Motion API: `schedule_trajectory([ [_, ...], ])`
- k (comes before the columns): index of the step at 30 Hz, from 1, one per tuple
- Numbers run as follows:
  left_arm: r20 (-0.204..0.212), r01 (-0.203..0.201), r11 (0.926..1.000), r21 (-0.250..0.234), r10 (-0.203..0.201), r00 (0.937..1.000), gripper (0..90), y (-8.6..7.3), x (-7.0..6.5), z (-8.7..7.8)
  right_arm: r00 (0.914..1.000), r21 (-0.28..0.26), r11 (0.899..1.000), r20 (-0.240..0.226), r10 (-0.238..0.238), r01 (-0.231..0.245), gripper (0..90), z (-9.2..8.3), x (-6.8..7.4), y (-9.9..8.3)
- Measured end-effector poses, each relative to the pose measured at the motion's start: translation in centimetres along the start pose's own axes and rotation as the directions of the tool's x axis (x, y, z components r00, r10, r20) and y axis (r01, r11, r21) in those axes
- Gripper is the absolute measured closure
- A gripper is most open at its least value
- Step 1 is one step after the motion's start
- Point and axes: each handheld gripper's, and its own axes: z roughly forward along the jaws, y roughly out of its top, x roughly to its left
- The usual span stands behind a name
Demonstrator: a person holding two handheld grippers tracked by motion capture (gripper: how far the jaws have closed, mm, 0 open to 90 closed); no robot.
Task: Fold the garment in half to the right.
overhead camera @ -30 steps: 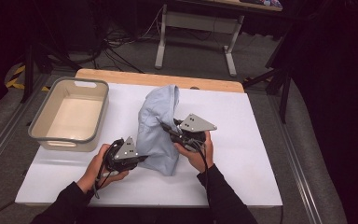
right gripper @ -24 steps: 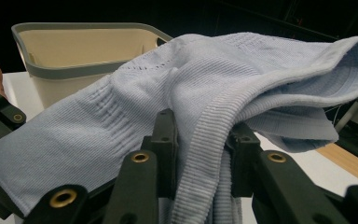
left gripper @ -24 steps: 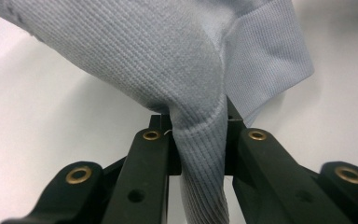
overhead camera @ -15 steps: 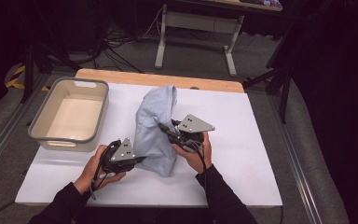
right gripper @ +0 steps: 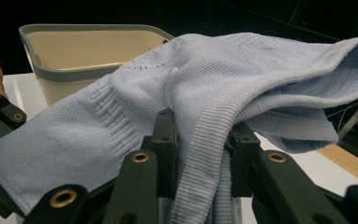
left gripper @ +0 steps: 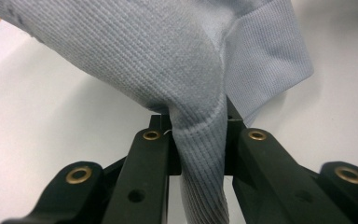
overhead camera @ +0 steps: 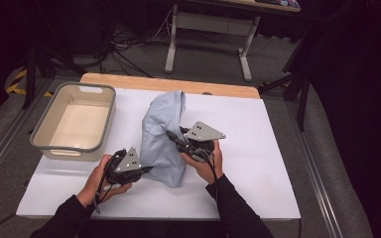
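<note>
Nearby: tub point(overhead camera: 74, 119) left of gripped garment point(overhead camera: 161, 134).

A pale blue-grey knitted garment point(overhead camera: 162, 139) is seen at the middle of the white tabletop point(overhead camera: 258, 163), with fine ribbing on its hem point(right gripper: 205, 154) and a small pierced pattern across one panel. At 10 o'clock from it, a tub point(overhead camera: 74, 121) is shown in cream with a grey rim. The fingers point(left gripper: 144, 163) of both tools are black, set with brass-coloured rivets. A strip of light wood point(overhead camera: 168, 84) is visible at 12 o'clock.
</note>
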Motion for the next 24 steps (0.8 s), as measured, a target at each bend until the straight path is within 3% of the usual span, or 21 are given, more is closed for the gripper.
schedule_trajectory([
  [24,-0.01,0.005,0.9999,0.01,-0.005,0.9999,79.1,-0.7,0.2,-0.3,0.9999,0.006,1.0,-0.016,0.006,-0.006,69.7,1.3,0.4,0.0],
])
